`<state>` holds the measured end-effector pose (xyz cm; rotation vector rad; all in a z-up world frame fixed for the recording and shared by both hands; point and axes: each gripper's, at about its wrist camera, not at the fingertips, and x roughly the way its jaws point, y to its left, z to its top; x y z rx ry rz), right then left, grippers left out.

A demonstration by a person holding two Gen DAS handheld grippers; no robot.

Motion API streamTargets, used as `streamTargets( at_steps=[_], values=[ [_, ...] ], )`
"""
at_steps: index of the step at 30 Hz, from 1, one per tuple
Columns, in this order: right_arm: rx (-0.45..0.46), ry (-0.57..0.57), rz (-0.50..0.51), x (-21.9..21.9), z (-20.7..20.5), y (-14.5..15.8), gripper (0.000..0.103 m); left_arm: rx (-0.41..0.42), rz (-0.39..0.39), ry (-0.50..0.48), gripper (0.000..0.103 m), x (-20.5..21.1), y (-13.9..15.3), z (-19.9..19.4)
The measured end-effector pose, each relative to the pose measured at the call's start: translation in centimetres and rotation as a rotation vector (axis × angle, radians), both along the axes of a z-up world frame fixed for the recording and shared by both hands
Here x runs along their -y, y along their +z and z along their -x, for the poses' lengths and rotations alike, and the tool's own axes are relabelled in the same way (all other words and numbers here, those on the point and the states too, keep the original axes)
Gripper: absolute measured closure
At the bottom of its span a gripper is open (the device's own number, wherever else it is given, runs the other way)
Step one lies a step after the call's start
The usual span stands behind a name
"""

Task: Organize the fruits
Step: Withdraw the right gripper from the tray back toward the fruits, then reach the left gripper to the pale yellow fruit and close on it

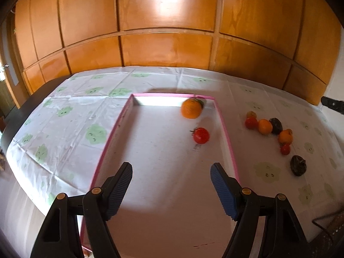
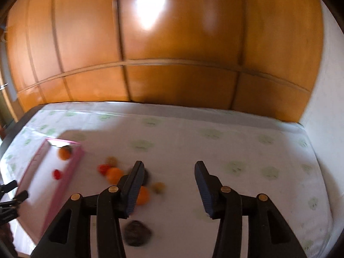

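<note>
Left gripper (image 1: 171, 190) parked, fingers spread and empty, over shallow pink-rimmed white tray (image 1: 225, 129) holding round orange (image 1: 191, 108) and red tomato (image 1: 201, 135); right gripper (image 2: 169, 190) likewise spread, empty, above loose fruit cluster (image 2: 114, 173) on bench, likely for another pick.

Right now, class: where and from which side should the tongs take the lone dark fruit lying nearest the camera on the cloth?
Probably from above, pads across the widest middle of the dark fruit. It lies squat, stem up, apart from the other fruits, so both flanks are free.
</note>
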<state>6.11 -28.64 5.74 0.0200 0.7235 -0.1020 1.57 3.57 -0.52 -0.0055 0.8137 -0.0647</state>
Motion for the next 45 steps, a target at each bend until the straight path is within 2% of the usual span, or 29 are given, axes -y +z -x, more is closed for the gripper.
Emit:
streamTargets(
  at_steps=[5,12,15,17,21,23,28,33,37,43,45],
  values=[
    [-0.057,-0.086,-0.115,3.9,-0.5,-1.9,0.054,-0.012,0.012,-0.059,0.029,1.7,0.6,-0.7],
    [-0.063,-0.104,-0.163,4.8,-0.4,-2.0,0.054,-0.005,0.010,-0.192,0.031,5.3,1.9,-2.1],
    [-0.062,-0.094,-0.178,4.8,-0.3,-2.1,0.054,-0.029,0.018,-0.255,0.045,7.2,2.2,-3.5],
    [-0.067,-0.087,-0.182,4.5,-0.3,-2.2,0.054,-0.054,0.030,-0.298,0.058,8.5,2.2,-4.5],
    [-0.070,-0.074,-0.187,4.2,-0.3,-2.2,0.054,-0.116,0.049,-0.352,0.064,11.1,1.5,-7.4],
    [-0.067,-0.073,-0.190,4.2,-0.3,-2.0,0.054,-0.139,0.045,-0.360,0.066,12.2,0.9,-8.9],
    [-0.071,-0.077,-0.200,4.5,-0.5,-2.0,0.054,-0.237,0.093,-0.323,0.068,13.6,-0.6,-12.6],
    [-0.075,-0.091,-0.218,5.3,-0.9,-1.9,0.054,-0.286,0.127,-0.310,0.070,14.8,-1.2,-16.0],
    [-0.074,-0.099,-0.242,5.8,-0.9,-1.8,0.054,-0.310,0.091,-0.329,0.070,16.5,-1.9,-17.9],
    [-0.078,-0.090,-0.253,5.8,-1.0,-1.9,0.054,-0.392,0.052,-0.342,0.071,18.5,-4.6,-20.2],
    [-0.078,-0.090,-0.252,5.8,-1.0,-1.9,0.054,-0.389,0.043,-0.349,0.072,18.8,-5.1,-20.6]
  ],
)
